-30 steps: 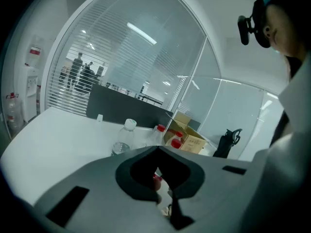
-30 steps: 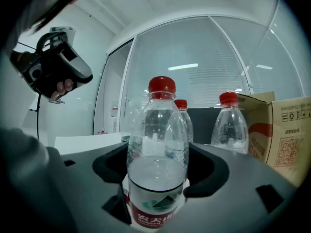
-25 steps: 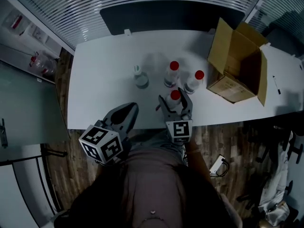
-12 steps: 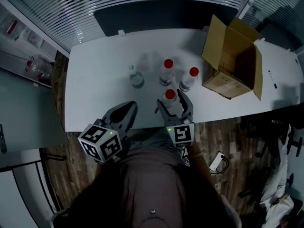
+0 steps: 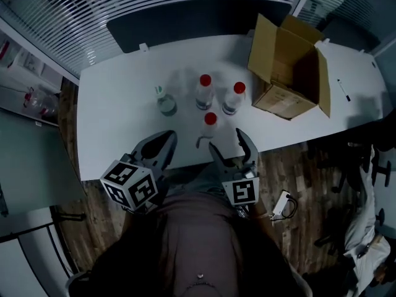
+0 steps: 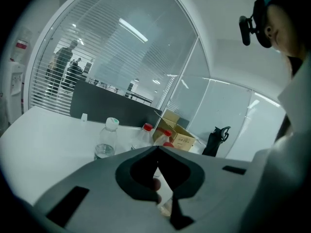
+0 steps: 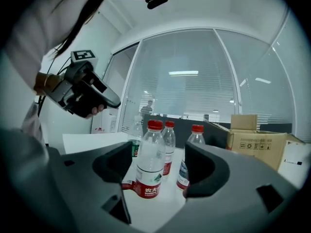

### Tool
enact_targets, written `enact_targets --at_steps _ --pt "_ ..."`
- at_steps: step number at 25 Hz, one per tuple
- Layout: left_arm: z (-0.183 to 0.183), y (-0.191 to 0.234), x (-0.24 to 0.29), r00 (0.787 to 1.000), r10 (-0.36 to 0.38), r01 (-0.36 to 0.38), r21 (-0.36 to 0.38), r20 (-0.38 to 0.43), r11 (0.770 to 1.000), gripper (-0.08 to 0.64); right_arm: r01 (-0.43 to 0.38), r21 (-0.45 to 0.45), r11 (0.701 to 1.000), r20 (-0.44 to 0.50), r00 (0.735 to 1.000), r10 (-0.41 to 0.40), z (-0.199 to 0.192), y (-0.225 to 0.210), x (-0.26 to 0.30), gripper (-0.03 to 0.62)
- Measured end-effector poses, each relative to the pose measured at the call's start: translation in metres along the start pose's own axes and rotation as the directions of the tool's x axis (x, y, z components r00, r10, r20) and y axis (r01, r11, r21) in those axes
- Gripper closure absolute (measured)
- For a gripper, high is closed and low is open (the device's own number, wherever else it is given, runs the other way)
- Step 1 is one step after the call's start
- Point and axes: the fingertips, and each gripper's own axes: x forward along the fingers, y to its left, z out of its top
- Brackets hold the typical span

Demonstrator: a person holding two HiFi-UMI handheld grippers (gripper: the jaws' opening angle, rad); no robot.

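Three red-capped water bottles stand on the white table. The nearest bottle stands upright just ahead of my right gripper, which is open with nothing between its fingers and a gap to the bottle. The other two red-capped bottles stand behind it. A pale-capped bottle stands to the left. My left gripper is shut and holds nothing, raised near the table's front edge.
An open cardboard box sits at the table's right end, close to the bottles. A dark panel runs along the table's far edge before glass walls with blinds. Wooden floor lies below the front edge.
My right gripper has opened, let go of the nearest red-capped bottle and drawn back toward me; the bottle stays upright on the table. The left gripper has barely moved.
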Motion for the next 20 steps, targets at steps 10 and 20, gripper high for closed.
enact_targets --at_steps 10,20 --pt "-0.002 -0.032 0.004 0.999 -0.007 0.008 -0.018 0.046 1.0 0.552 0.101 0.11 0.989 0.001 0.995 -0.102 0.033 -0.047 -0.04 0.346" --pt "-0.031 -0.098 -0.024 0.992 0.069 -0.061 -0.08 0.105 0.995 0.552 0.024 0.208 0.978 0.005 1.0 -0.026 0.051 -0.062 -0.098 0.547"
